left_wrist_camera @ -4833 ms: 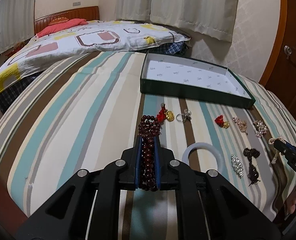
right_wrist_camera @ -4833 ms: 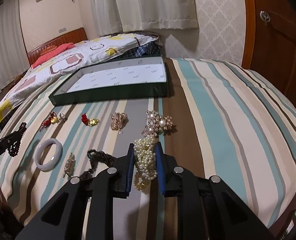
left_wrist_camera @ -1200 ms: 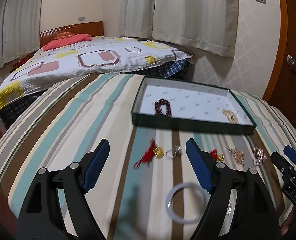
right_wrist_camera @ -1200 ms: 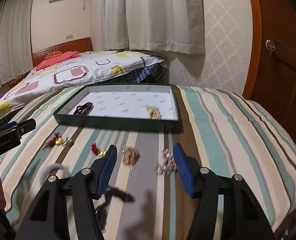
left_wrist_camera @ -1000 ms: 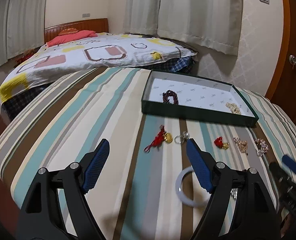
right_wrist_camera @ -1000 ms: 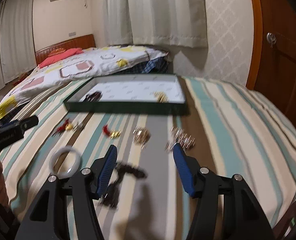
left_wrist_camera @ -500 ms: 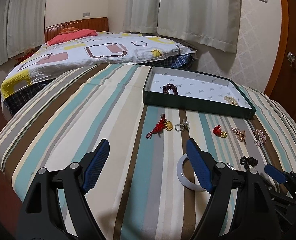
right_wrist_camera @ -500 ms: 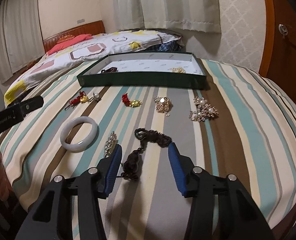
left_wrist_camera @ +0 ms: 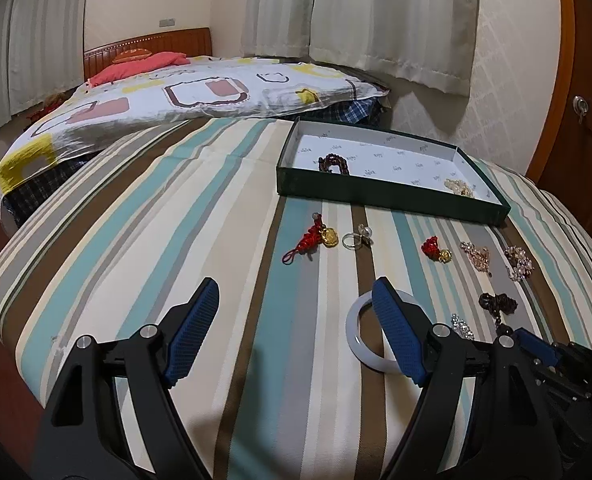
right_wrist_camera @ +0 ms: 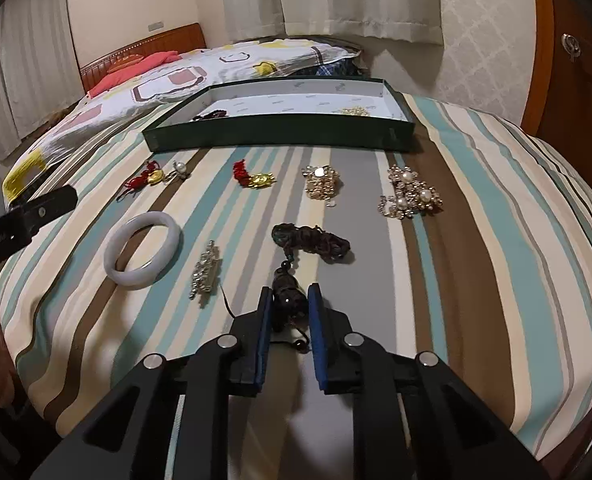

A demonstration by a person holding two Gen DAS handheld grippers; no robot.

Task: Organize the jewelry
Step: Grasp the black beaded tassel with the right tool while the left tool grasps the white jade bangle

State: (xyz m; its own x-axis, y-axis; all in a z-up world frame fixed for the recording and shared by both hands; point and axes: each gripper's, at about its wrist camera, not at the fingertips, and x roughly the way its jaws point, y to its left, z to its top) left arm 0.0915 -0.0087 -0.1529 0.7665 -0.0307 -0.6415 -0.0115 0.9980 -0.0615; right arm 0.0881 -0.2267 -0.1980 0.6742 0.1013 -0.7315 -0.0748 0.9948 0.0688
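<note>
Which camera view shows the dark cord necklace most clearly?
The right wrist view: the dark cord necklace lies fully visible ahead, its pendant end between the right gripper's closed jaws. The left wrist view shows only a small dark clump near its right edge.

- Bed cover: teal, brown, cream and grey stripes.
- Tray: dark green walls, white lining.
- Bangle: pale white.
- Fingers: blue pads, black frames.
- Necklace: dark brown.

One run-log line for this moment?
right tongs: just closed on dark tasselled necklace | left tongs: open, empty | green box: two pieces inside
</note>
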